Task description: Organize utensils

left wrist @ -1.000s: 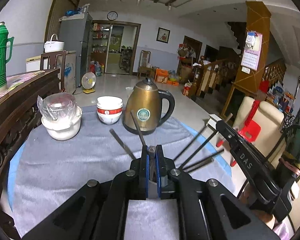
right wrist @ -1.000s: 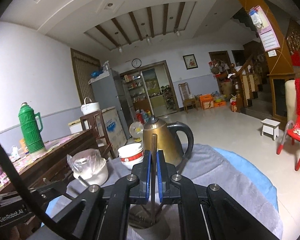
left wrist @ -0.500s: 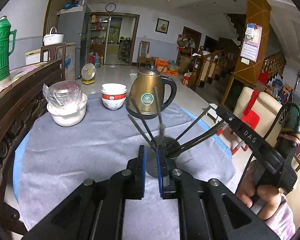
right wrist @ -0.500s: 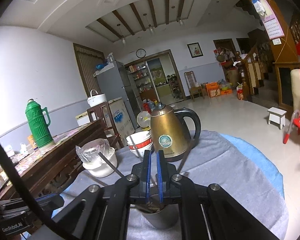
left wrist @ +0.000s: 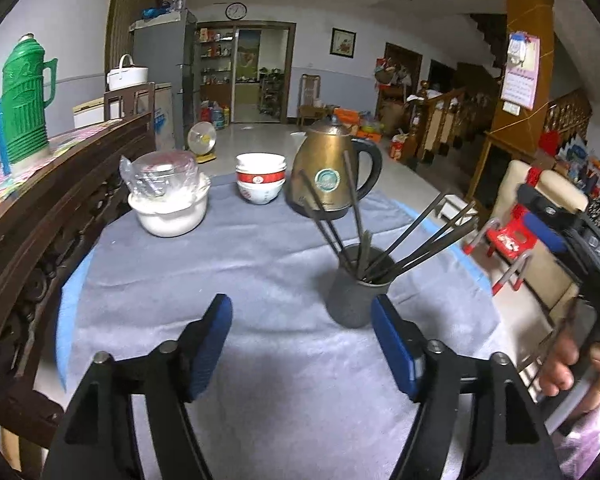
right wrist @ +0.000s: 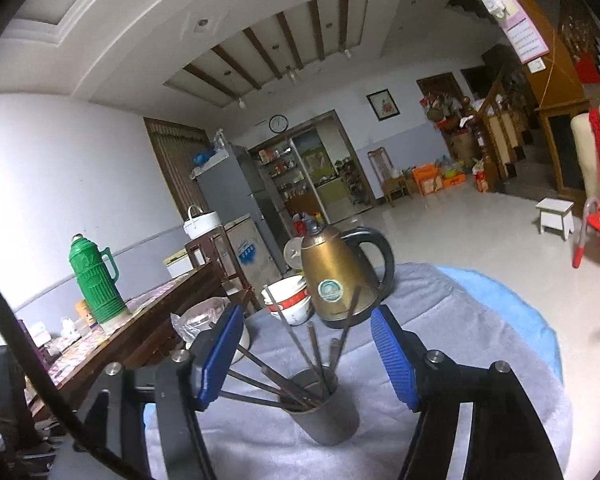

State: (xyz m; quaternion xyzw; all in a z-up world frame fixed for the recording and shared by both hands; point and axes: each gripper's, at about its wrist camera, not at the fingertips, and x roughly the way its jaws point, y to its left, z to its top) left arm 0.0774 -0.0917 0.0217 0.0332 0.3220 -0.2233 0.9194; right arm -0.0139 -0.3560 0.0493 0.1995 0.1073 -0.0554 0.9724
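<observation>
Both my hand-held grippers, left (left wrist: 302, 340) and right (right wrist: 306, 354), are opening, grasping nothing, dark chopsticks (left wrist: 416, 236) fanned inside grey cup (left wrist: 356, 300) upright on tabletop (left wrist: 220, 264) near kettle (left wrist: 332, 172), stacked bowls (left wrist: 261, 178).

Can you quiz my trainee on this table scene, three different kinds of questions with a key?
1. True or false: the chopsticks stand inside the dark cup.
2. What stands directly behind the cup in the left wrist view? A) green thermos B) gold kettle C) red chair
3. Fill in: the stacked bowls sit between the kettle and the ____ bowl.

Key:
1. True
2. B
3. plastic-covered white bowl
</observation>
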